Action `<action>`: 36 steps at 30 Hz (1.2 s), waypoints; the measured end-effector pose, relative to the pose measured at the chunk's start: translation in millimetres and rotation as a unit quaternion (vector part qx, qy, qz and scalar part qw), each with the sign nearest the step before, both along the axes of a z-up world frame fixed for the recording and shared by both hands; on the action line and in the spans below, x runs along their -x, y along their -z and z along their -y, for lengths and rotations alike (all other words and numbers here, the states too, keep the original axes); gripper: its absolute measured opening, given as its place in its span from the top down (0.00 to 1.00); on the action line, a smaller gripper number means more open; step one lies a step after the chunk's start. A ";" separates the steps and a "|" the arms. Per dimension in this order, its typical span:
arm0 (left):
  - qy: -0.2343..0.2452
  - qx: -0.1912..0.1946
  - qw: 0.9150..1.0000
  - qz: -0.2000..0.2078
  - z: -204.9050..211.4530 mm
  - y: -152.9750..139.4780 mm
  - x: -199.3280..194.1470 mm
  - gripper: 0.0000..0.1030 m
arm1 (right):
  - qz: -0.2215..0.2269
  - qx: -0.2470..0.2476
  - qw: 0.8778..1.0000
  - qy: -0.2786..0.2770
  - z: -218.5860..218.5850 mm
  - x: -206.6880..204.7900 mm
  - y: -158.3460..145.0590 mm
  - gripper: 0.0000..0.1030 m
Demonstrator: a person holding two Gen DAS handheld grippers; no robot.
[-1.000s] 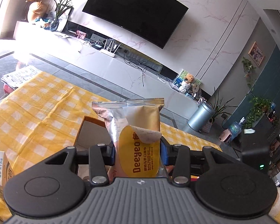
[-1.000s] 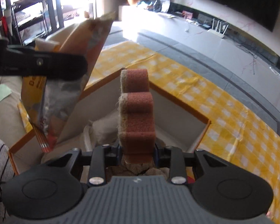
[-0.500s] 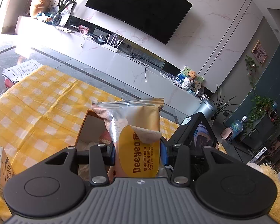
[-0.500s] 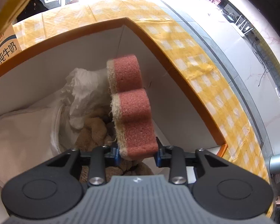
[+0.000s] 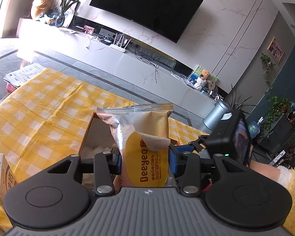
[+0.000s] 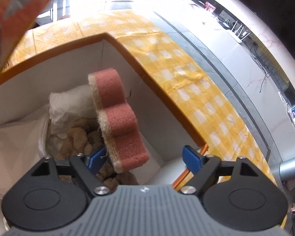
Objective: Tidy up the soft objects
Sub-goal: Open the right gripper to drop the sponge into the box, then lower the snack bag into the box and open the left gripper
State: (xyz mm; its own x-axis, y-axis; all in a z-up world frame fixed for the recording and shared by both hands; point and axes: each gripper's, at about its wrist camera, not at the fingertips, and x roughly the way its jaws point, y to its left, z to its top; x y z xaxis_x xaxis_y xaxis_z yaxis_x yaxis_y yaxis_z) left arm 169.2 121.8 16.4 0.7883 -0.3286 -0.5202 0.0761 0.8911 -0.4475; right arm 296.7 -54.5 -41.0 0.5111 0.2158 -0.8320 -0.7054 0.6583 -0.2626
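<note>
Left gripper [image 5: 144, 162] pinches a Deeyeo wet-wipes packet [image 5: 145, 143] upright above the orange-rimmed box [image 5: 88, 129] on the yellow checked tablecloth [image 5: 43, 116]; best kept steady until the other hand clears. From the right wrist, the right gripper [image 6: 143, 160] has just been opening and stands wide, the pink sponge [image 6: 118, 122] loose between its pads, leaning on one, over the plush toy [image 6: 78, 137] and white cloth [image 6: 72, 102] inside; I'd draw straight back so it drops in

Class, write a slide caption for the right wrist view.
Right gripper, jaws just opened, releases pink sponge over the box.
</note>
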 end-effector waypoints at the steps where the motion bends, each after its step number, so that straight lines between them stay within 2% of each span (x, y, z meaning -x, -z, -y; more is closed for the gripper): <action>1: 0.001 -0.002 1.000 -0.001 1.3 0.2 -0.6 0.53 | 0.005 -0.016 1.000 0.004 5.9 4.1 -7.0 0.19; 3: 0.002 -0.004 1.000 -0.003 5.2 0.1 -1.3 0.53 | 0.027 -0.035 0.999 0.016 18.7 14.2 -19.1 0.09; 6: 0.009 -0.010 1.000 -0.003 11.8 1.1 -1.9 0.53 | 0.100 -0.044 0.993 0.052 39.2 41.8 -33.3 0.07; 9: 0.012 -0.023 1.000 -0.009 19.2 5.7 -4.9 0.53 | 0.133 -0.089 0.982 0.096 62.0 65.0 -43.8 0.04; 12: 0.011 -0.046 0.999 -0.020 28.1 13.1 -11.2 0.53 | 0.136 -0.135 0.973 0.126 79.3 71.5 -47.1 0.04; 18: 0.035 -0.095 0.992 -0.072 43.2 39.9 -45.6 0.53 | 0.151 -0.157 0.966 0.141 92.2 82.6 -46.9 0.04; 24: 0.018 -0.161 0.983 -0.082 53.2 52.2 -62.0 0.53 | 0.154 -0.178 0.960 0.154 100.7 89.6 -48.7 0.04; 36: 0.015 -0.148 0.986 -0.078 49.4 48.9 -63.2 0.53 | 0.153 -0.182 0.960 0.145 89.8 99.2 -49.8 0.04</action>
